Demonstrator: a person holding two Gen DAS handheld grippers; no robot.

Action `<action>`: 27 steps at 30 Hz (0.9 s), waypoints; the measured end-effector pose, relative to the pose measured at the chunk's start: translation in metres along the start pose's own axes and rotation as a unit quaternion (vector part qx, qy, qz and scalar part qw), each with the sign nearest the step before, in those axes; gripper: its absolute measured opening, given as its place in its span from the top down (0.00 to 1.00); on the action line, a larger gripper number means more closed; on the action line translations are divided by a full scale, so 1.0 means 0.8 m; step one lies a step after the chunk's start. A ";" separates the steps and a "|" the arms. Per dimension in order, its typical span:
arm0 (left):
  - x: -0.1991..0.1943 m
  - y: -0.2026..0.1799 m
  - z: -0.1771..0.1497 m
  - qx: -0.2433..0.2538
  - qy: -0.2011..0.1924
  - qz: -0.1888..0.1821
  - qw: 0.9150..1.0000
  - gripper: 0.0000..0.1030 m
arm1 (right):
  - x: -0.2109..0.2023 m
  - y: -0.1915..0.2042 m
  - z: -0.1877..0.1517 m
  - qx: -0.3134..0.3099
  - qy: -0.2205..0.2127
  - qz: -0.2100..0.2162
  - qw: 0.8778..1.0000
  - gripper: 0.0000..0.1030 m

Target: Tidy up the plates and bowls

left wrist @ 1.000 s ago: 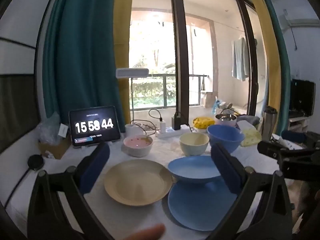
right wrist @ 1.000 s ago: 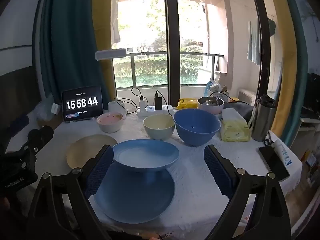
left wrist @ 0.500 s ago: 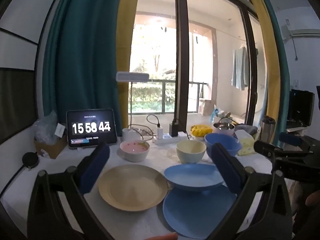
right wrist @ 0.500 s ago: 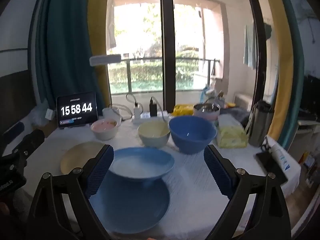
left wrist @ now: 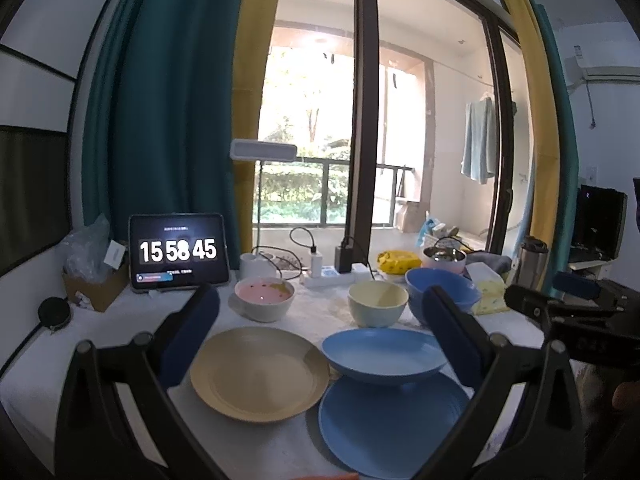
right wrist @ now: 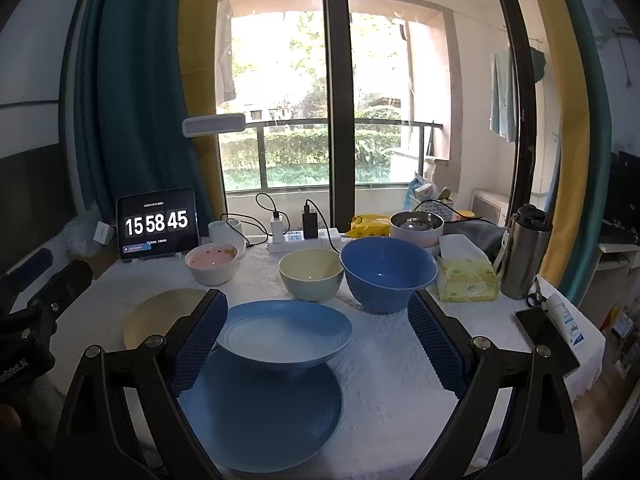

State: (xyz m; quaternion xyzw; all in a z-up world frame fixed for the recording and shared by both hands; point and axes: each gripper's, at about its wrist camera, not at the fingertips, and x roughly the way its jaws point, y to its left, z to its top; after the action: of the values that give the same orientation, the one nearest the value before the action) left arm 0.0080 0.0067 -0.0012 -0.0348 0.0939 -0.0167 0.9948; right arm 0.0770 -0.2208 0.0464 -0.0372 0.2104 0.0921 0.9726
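Facing the window from above the near table edge, the left gripper [left wrist: 320, 332] and the right gripper [right wrist: 318, 330] both have their jaws spread wide with nothing between the blue pads.

Nearest lies the flat round blue plate [right wrist: 264, 412], mouth up on the white tablecloth [right wrist: 396, 360]. Resting on its far rim is the shallow blue plate-bowl [right wrist: 286, 334], also mouth up; its oval outline runs left to right in both views. Just left of these sits the flat tan plate [left wrist: 258, 372], fully visible in the left wrist view, while in the right wrist view the right gripper's left finger covers its right part.

Behind them stands a row of three bowls, all upright and apart from the plates: the white bowl with pink inside [right wrist: 212, 264] at left, the cream-yellow bowl [right wrist: 311, 274] in the middle, and the deep blue bowl [right wrist: 388, 274] at right, the last two just beside each other.

Only the right wrist view shows the black phone [right wrist: 544, 338] and the white tube [right wrist: 566, 318] at the right table edge. The yellow tissue pack [right wrist: 466, 274] and the steel flask [right wrist: 524, 250] appear complete there. Farther back stands the tablet clock [left wrist: 178, 252], reading 15 58 45, and the white power strip [right wrist: 304, 240] lies by the window.
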 end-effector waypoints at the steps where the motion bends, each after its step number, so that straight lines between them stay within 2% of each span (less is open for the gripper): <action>1: 0.001 -0.001 0.001 0.002 0.002 -0.002 1.000 0.01 | 0.001 0.001 -0.001 0.000 0.001 0.000 1.000 0.09; 27: 0.013 0.004 -0.004 -0.004 0.008 0.003 1.000 0.01 | 0.016 -0.004 -0.006 -0.001 0.010 -0.006 1.000 0.09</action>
State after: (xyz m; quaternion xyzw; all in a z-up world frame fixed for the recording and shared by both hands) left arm 0.0178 0.0093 -0.0061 -0.0386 0.1017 -0.0134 0.9940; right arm 0.0872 -0.2221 0.0368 -0.0402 0.2198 0.0861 0.9709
